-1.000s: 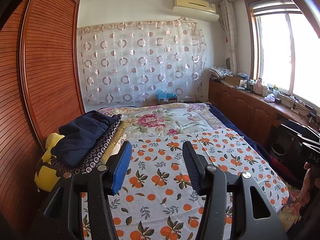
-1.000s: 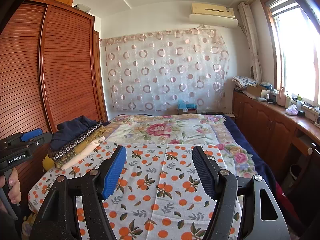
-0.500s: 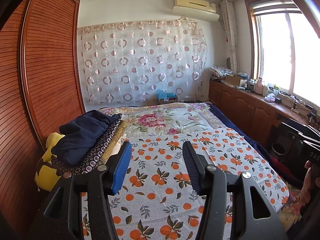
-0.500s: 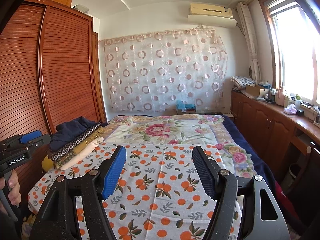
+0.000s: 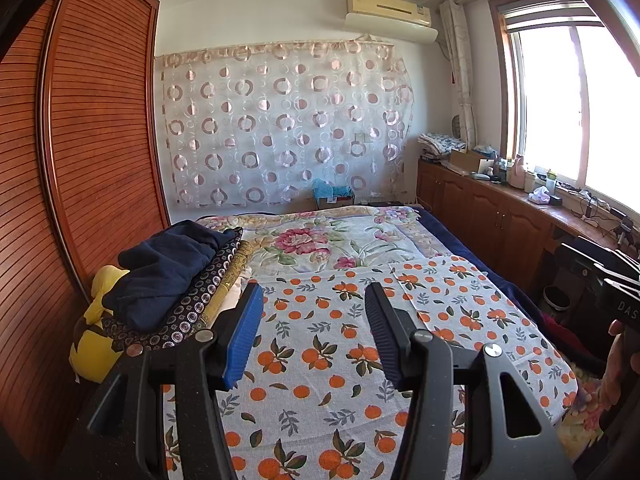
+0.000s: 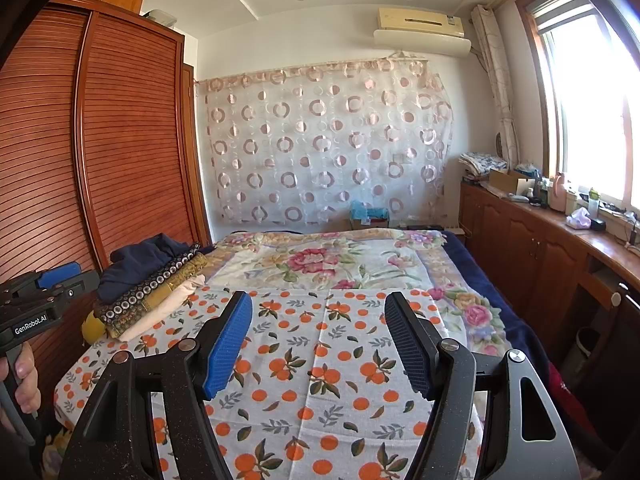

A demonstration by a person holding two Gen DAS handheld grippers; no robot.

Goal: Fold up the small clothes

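A: Largest item and position?
B: Bed [image 5: 360,236], centre of both frames, covered by an orange-print sheet [image 5: 320,344] in the lower half and a floral blanket [image 5: 328,240] behind it.

A: Surroundings?
B: Slatted wooden wardrobe [image 6: 120,152] along the left edge; circle-pattern curtain [image 5: 280,132] on the far wall, upper centre; air conditioner [image 6: 420,32] above it; wooden worktop [image 6: 580,236] under the window at the right edge, cluttered with small items.

A: Location of the clothes?
B: Stack of folded clothes [image 5: 172,280] at centre left, resting on the left side of the bed beside the wardrobe. Navy garment [image 6: 140,260] on top, patterned dark layer, gold layer and cream layer beneath. Yellow item [image 5: 92,344] at the near end of the stack.

A: State of the tongs?
B: Left tongs [image 5: 314,336], bottom centre of the left wrist view: jaws spread wide, holding nothing, above the sheet. Right tongs [image 6: 318,344], bottom centre of the right wrist view: likewise spread apart, holding nothing.
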